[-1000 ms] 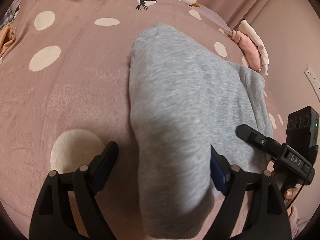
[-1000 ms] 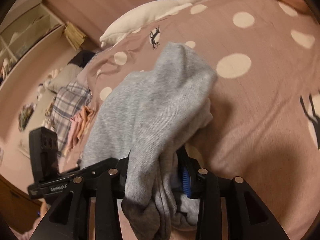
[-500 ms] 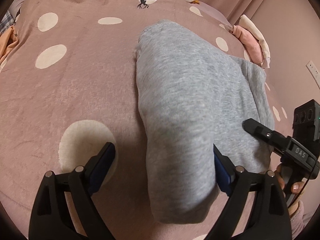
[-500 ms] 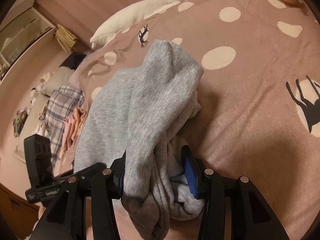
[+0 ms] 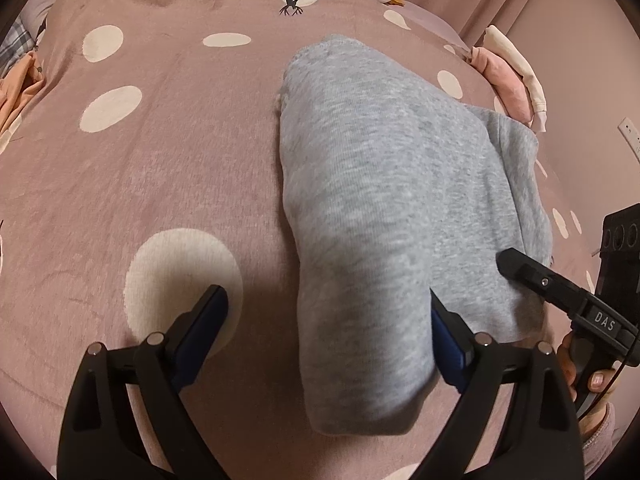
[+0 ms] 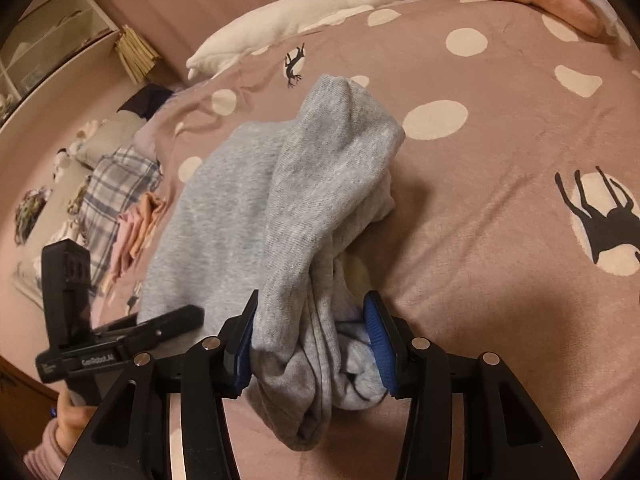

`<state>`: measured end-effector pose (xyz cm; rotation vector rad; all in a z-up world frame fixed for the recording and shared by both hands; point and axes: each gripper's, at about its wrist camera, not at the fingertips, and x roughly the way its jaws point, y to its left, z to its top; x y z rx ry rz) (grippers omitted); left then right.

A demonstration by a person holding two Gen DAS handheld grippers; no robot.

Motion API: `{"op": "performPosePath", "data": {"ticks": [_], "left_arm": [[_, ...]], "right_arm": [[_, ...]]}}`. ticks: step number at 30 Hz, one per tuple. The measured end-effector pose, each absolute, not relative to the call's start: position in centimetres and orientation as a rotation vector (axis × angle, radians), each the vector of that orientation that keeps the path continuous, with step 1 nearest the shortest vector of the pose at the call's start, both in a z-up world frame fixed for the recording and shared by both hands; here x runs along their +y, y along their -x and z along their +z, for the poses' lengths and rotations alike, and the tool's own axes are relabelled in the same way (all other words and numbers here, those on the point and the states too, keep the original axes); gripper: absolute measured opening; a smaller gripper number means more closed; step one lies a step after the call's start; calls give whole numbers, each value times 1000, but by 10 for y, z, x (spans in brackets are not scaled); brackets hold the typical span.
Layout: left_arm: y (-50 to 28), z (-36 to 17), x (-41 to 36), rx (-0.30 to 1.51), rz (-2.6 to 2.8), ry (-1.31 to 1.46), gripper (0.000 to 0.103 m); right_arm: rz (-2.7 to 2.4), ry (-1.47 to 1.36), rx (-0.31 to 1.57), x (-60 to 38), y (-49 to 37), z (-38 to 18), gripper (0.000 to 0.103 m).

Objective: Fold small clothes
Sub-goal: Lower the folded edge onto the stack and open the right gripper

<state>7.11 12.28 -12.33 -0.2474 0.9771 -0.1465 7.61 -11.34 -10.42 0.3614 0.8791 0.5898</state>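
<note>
The room light is dim and warm. The bedspread [image 5: 168, 184] bends at the dark round edges. Soft shadows sit under the grey garment [image 6: 304, 184].

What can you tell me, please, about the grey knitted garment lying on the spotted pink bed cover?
The grey knitted garment looks like soft, heathered jersey with a fine rib. It lies folded over itself on the spotted pink bed cover, a thick top layer over a flatter one, its near end bunched. That bunched end sits between the jaws of the right gripper. The left gripper, its jaws opening, straddles the near end with its right pad against the cloth.
</note>
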Motion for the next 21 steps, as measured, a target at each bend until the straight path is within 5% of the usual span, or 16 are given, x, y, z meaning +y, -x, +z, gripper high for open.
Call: {"op": "performPosePath", "data": {"ticks": [21], "left_arm": [[-58,-125,116,980,-84,224,96]], "right_arm": [[577,-345,905,-116,-65,-111,54]]}}
